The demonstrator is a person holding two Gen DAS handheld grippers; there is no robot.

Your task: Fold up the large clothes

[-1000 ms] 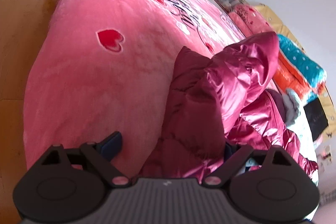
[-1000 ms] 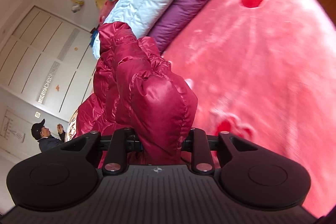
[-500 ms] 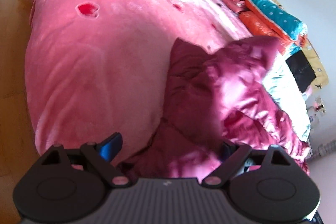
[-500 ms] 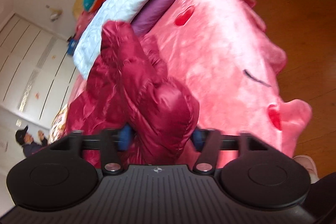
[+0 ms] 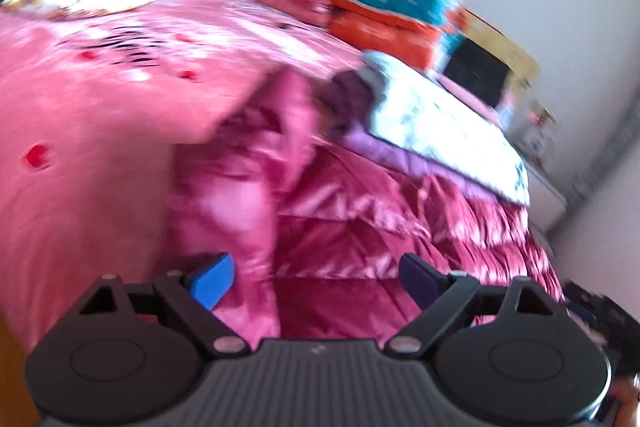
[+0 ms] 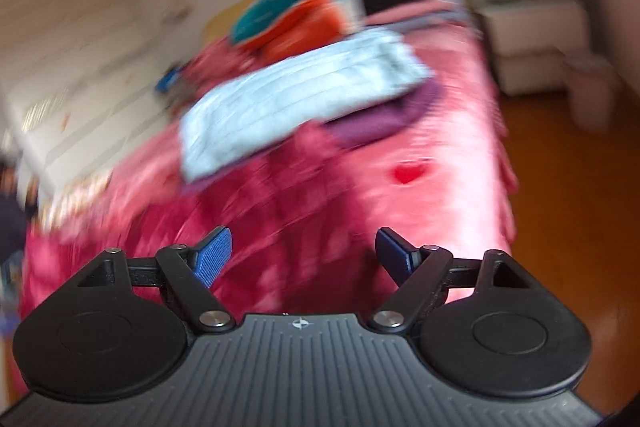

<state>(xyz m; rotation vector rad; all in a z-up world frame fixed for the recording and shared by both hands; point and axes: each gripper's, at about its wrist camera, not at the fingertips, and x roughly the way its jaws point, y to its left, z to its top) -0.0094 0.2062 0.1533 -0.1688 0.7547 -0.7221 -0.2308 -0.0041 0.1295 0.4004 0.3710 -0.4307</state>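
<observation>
A shiny dark-red down jacket (image 5: 360,227) (image 6: 260,227) lies spread on the pink bed blanket (image 5: 80,147) (image 6: 440,187); both views are blurred. My left gripper (image 5: 314,279) hovers over the jacket's near part with its jaws wide and closing slightly. A puffy sleeve fold lies by its left pad (image 5: 210,279), and neither pad presses on cloth. My right gripper (image 6: 303,255) hangs above the jacket's near edge, jaws opening wide, nothing between the pads.
A light-blue quilted garment (image 5: 440,119) (image 6: 300,91) lies on a purple one (image 5: 400,155) (image 6: 380,119) just beyond the jacket. Teal and orange bedding (image 5: 392,11) (image 6: 292,11) is stacked at the headboard. Wooden floor (image 6: 560,207) and a white nightstand (image 6: 536,39) are to the right.
The right gripper let go of the jacket fold and its jaws spread wide. The raised jacket dropped flat onto the bed. Both grippers rolled and drew up and back.
</observation>
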